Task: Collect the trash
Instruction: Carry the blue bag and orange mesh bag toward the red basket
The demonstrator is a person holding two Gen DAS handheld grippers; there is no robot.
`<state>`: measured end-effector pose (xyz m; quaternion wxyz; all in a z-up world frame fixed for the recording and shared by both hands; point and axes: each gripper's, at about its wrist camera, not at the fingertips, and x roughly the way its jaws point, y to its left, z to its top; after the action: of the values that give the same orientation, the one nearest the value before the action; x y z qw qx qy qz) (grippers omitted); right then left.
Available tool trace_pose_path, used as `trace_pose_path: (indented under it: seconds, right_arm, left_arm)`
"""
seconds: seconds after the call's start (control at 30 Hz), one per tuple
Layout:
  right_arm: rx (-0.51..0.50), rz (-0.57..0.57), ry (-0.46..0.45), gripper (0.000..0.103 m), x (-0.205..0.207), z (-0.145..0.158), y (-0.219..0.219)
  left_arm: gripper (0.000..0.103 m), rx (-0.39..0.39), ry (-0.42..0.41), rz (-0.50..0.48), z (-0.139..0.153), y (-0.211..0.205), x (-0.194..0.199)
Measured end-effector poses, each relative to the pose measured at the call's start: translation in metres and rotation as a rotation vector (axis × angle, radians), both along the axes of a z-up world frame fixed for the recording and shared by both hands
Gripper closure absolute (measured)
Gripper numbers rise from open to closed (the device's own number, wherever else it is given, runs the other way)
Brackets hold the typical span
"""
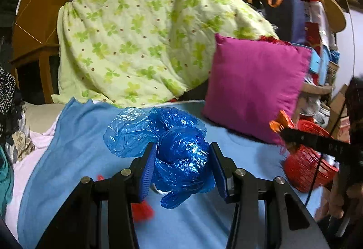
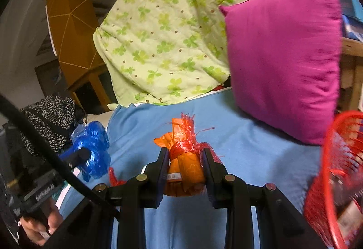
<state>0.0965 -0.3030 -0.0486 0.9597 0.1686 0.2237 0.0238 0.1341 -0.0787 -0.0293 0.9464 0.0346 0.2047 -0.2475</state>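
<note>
Blue sheet (image 2: 238, 153); left gripper (image 2: 81, 156) label, perhaps "GenRobot".

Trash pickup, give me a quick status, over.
Left claw shut on blue plastic bag. Right claw shut on orange bundle. Red basket at right, nothing blocking.

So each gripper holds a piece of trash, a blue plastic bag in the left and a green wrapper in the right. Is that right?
Nearly. The left gripper does hold the blue bag, but the right wrist view shows the right gripper holding an orange wrapper, not green.
</note>
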Motion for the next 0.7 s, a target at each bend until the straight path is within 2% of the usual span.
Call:
trace_pose_path:
  seconds: [0.2, 0.5, 0.7]
  right_arm:
    - [-0.025, -0.024, -0.003, 0.071, -0.057, 0.020, -0.013]
    - [-0.016, -0.069, -0.059, 0.071, -0.121, 0.052, -0.030]
    - [0.006, -0.068, -0.089, 0.071, -0.144, 0.059, -0.035]
  left_arm:
    - [0.054, 0.061, 0.016, -0.036, 0.002, -0.029, -0.053]
    - [0.054, 0.156, -0.119, -0.009, 0.038, -0.050, -0.113]
    - [0.054, 0.179, -0.150, 0.006, 0.054, -0.059, -0.126]
